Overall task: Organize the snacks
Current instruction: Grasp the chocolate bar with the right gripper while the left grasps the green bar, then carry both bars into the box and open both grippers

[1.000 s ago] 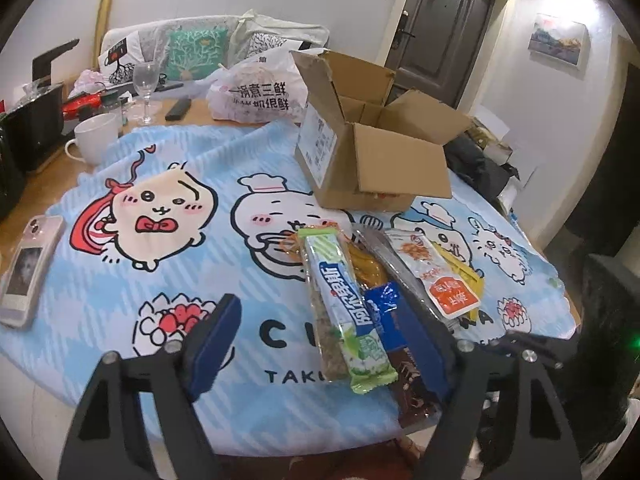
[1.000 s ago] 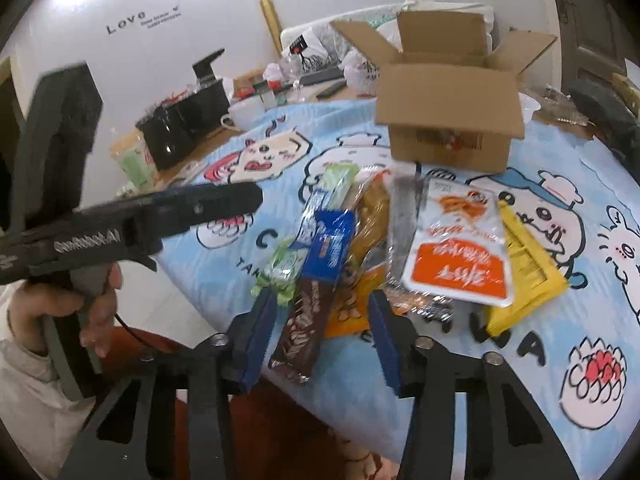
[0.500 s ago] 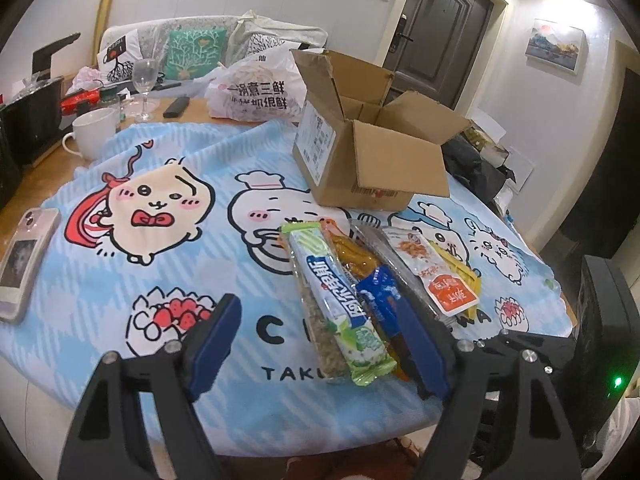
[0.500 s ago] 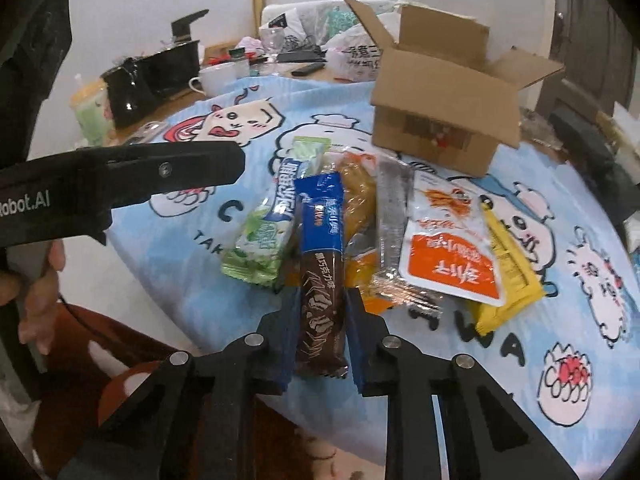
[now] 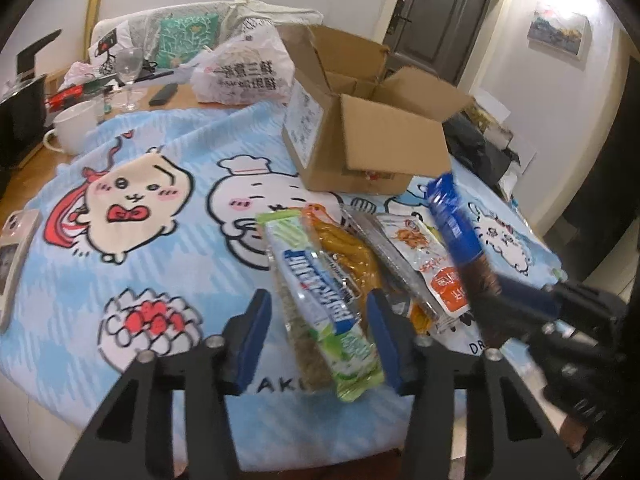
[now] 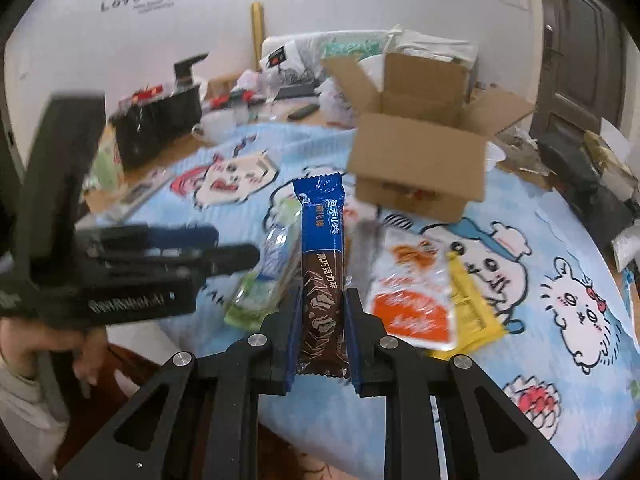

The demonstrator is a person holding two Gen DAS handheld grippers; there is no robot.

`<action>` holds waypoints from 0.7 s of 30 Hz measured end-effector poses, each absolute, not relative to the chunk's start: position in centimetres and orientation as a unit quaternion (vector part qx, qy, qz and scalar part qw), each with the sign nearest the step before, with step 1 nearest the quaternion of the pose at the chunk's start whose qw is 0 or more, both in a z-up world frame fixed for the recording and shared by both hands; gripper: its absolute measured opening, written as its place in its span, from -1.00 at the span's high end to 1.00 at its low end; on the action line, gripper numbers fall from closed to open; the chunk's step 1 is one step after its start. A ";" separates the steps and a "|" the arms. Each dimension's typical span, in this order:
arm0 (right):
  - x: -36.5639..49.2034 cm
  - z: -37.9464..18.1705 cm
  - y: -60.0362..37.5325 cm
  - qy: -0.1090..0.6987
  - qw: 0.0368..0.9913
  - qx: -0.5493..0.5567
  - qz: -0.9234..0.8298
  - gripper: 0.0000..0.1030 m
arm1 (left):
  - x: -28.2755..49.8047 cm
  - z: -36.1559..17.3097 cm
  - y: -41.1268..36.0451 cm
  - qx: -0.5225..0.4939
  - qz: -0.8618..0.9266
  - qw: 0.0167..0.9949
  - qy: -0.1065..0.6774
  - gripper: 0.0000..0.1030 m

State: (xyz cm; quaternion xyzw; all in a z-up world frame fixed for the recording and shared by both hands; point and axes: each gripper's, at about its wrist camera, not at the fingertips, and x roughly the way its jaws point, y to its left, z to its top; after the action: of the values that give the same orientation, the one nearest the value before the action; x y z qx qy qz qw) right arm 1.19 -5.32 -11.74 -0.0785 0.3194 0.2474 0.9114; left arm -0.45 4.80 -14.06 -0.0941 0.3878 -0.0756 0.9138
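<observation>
My right gripper (image 6: 322, 336) is shut on a blue and brown chocolate wafer bar (image 6: 322, 264) and holds it above the table; the bar also shows in the left wrist view (image 5: 460, 236). My left gripper (image 5: 316, 332) is open with its blue pads on either side of a green and white snack bar (image 5: 320, 296) lying on the cloth. Beside it lie an orange snack pack (image 5: 348, 248), a clear wrapped pack (image 5: 384, 248), a white and orange pouch (image 6: 412, 292) and a yellow pack (image 6: 472, 300). An open cardboard box (image 6: 416, 160) stands behind them.
A blue cartoon tablecloth (image 5: 160, 240) covers the table. A phone (image 5: 12, 256) lies at the left edge. A white mug (image 5: 76, 128), a wine glass (image 5: 130, 72), a plastic bag (image 5: 240, 76) and black kitchen appliances (image 6: 160, 124) stand at the back.
My right gripper closed on the chocolate wafer bar and lifted it off the pile. My left gripper moved over the green snack bar and narrowed its opening around it.
</observation>
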 end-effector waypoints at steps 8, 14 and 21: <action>2.3 -11.9 -8.1 0.323 0.913 -0.046 0.246 0.71 | 2.1 -15.5 2.6 -0.046 -0.027 0.910 0.411 0.40; 3.0 -12.2 -9.4 0.326 0.912 -0.036 0.245 0.71 | 2.6 -15.5 2.6 -0.032 -0.020 0.909 0.415 0.43; 3.6 -12.1 -9.6 0.326 0.912 -0.034 0.246 0.71 | 3.5 -15.9 2.0 -0.018 0.002 0.905 0.425 0.41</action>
State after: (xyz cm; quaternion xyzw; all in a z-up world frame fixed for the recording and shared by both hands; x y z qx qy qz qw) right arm 3.60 -9.55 -12.15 -0.0342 0.3264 0.2460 0.9120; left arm 3.48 1.99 -15.90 -0.0185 0.4246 0.0023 0.9052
